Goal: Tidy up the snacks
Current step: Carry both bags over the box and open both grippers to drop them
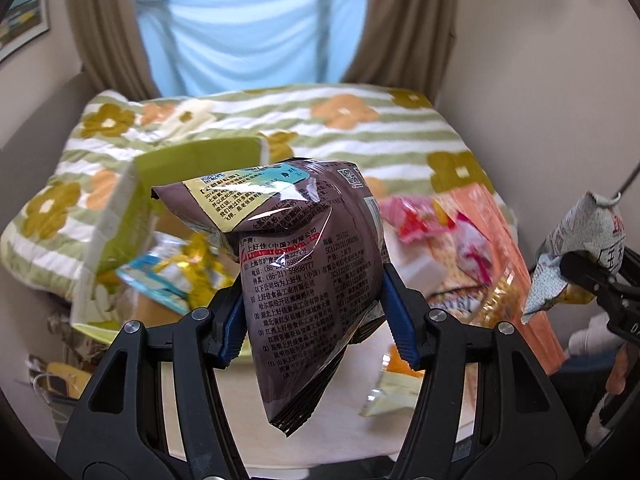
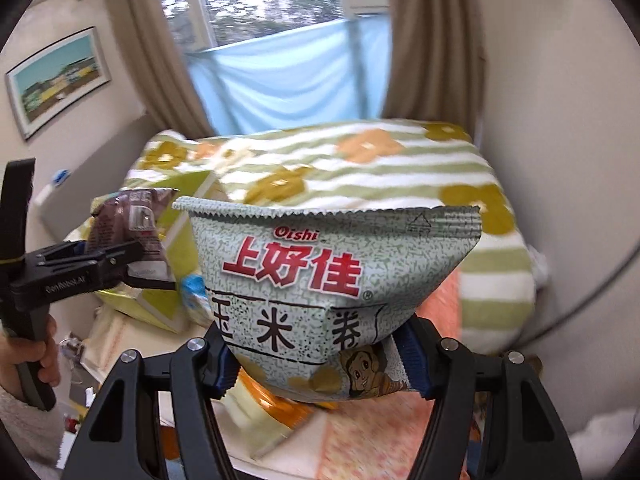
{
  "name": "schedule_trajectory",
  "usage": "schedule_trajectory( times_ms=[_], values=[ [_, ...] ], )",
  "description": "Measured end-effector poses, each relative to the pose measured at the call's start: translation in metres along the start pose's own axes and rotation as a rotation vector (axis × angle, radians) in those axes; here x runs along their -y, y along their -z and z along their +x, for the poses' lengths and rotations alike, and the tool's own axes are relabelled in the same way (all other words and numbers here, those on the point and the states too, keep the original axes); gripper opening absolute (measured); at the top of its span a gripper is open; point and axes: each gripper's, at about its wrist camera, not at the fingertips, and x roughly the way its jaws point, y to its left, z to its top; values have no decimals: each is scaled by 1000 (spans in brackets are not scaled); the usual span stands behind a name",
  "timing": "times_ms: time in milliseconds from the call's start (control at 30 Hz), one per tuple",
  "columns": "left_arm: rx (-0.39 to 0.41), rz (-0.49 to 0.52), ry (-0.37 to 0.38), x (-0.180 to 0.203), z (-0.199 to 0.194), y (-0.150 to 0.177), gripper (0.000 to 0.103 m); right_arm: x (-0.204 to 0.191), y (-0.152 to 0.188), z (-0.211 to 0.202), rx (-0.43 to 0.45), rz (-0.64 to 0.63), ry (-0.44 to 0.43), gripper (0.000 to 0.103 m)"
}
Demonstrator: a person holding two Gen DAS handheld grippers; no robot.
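Observation:
My left gripper (image 1: 316, 316) is shut on a brown snack bag (image 1: 304, 264) with Chinese print and holds it in the air above the table. The same bag (image 2: 124, 220) and gripper (image 2: 132, 256) show at the left of the right wrist view. My right gripper (image 2: 320, 364) is shut on a pale green Oishi corn roll bag (image 2: 324, 280), also held up. That bag (image 1: 576, 248) shows at the right edge of the left wrist view. Below lie more snack packets: blue and yellow ones (image 1: 176, 272) and pink and orange ones (image 1: 452, 240).
A green cardboard box (image 1: 192, 172) stands open behind the brown bag. A flowered striped blanket (image 1: 360, 120) covers the bed beyond. A white table (image 1: 280, 420) lies under the grippers. Brown curtains (image 1: 404, 20) and a blue cloth (image 1: 256, 36) hang at the window.

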Motion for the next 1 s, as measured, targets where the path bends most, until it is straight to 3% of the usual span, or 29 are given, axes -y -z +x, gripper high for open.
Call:
schedule_trajectory(
  times_ms=[267, 533, 767, 1000],
  values=[
    [36, -53, -33, -78, -4, -25, 56, -70, -55, 30, 29, -78, -133, 62],
    [13, -72, -33, -169, 25, -57, 56, -152, -107, 89, 14, -105, -187, 62],
    [-45, -62, 13, -225, 72, -77, 56, -220, -137, 154, -54, -112, -174, 62],
    [-120, -10, 63, -240, 119, -85, 57, -247, -142, 195, -107, -89, -77, 61]
  ],
)
